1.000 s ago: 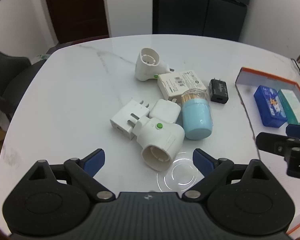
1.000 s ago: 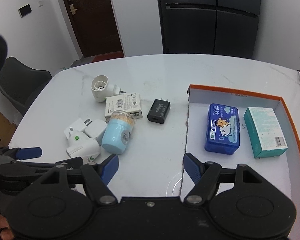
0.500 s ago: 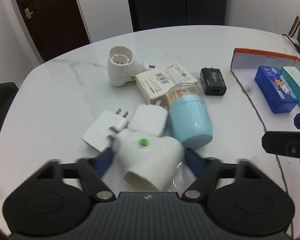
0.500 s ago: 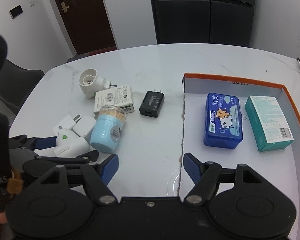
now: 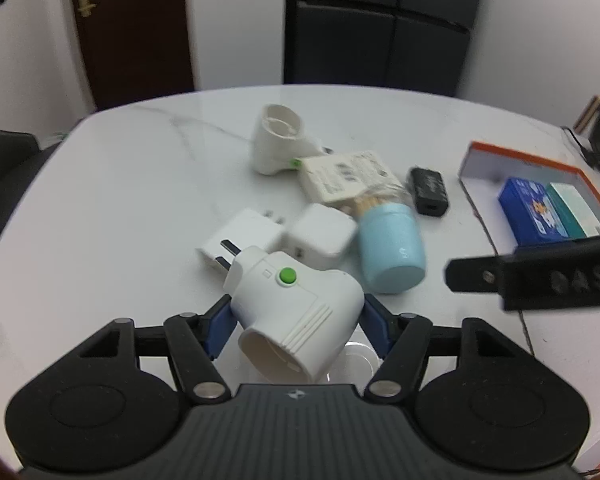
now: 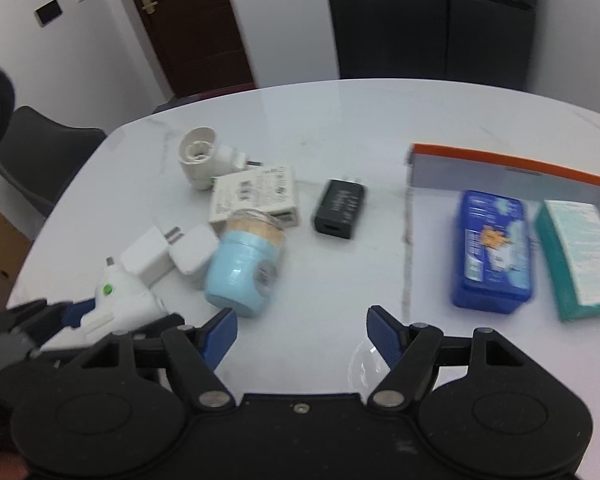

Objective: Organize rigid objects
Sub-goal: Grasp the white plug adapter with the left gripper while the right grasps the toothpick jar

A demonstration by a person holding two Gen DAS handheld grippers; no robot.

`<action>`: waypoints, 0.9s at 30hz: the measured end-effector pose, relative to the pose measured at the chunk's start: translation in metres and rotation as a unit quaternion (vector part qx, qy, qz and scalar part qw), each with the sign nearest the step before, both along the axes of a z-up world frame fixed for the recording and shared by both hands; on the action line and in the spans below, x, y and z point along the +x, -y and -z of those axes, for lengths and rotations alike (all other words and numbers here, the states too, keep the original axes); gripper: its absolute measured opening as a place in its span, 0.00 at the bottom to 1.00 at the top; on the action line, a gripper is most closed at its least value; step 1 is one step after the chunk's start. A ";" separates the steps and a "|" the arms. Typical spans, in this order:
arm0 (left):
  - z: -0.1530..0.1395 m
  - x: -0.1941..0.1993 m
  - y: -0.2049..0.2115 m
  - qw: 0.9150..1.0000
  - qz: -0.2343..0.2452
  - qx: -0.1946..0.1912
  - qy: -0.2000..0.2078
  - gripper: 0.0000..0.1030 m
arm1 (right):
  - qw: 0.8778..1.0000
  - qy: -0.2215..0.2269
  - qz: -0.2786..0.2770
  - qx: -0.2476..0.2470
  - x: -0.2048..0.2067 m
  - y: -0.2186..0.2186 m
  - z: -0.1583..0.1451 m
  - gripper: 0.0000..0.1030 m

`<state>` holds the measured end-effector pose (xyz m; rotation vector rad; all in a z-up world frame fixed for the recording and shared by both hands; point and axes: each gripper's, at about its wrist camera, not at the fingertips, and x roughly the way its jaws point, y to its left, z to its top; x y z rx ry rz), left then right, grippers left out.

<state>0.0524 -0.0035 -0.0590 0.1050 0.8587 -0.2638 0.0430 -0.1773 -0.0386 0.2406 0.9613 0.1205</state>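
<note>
The left gripper (image 5: 296,320) is closing on the white socket adapter with the green button (image 5: 296,312). Its jaws have just been narrowing, and now the blue pads (image 5: 220,326) are pressing the adapter's round body on both sides, so the adapter is sitting between them and is gripped. The adapter is lying at the near edge of the cluster on the white table (image 5: 120,200). Its long axis is running away from the gripper and a little to the left: the open socket end is facing the camera, and the metal pins are pointing toward the white plug cube (image 5: 240,240) just behind it. The light blue toothpick jar (image 5: 391,252) is lying on its side just beside the adapter, to the right.

The right gripper (image 6: 300,332) is hanging wide open over bare table, with nothing between its pads — it is nearer to the orange-edged box (image 6: 499,164), where a blue case (image 6: 491,248) and a teal carton (image 6: 579,256) are already lying.

I think the step in hand is lifting the adapter out of the cluster. The box is lying well to the right of the left gripper, past the jar, so the carry is probably needing a lift first — otherwise the pins may be dragging the plug cube or pushing the jar.
</note>
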 end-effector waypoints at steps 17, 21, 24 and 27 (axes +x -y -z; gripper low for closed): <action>-0.015 0.013 -0.046 0.998 -0.058 -0.013 0.009 0.66 | 0.998 -0.038 -0.026 -0.044 0.078 -0.046 0.034 0.82; -0.015 0.016 -0.046 0.998 -0.061 -0.017 0.007 0.66 | 0.997 -0.023 -0.037 -0.065 0.078 -0.051 0.033 0.58; -0.017 0.015 -0.045 0.998 -0.061 -0.018 0.009 0.66 | 0.998 -0.021 -0.031 -0.050 0.069 -0.047 0.032 0.58; -0.017 0.015 -0.044 0.998 -0.064 -0.019 0.005 0.66 | 0.999 -0.019 -0.033 -0.037 0.053 -0.045 0.025 0.58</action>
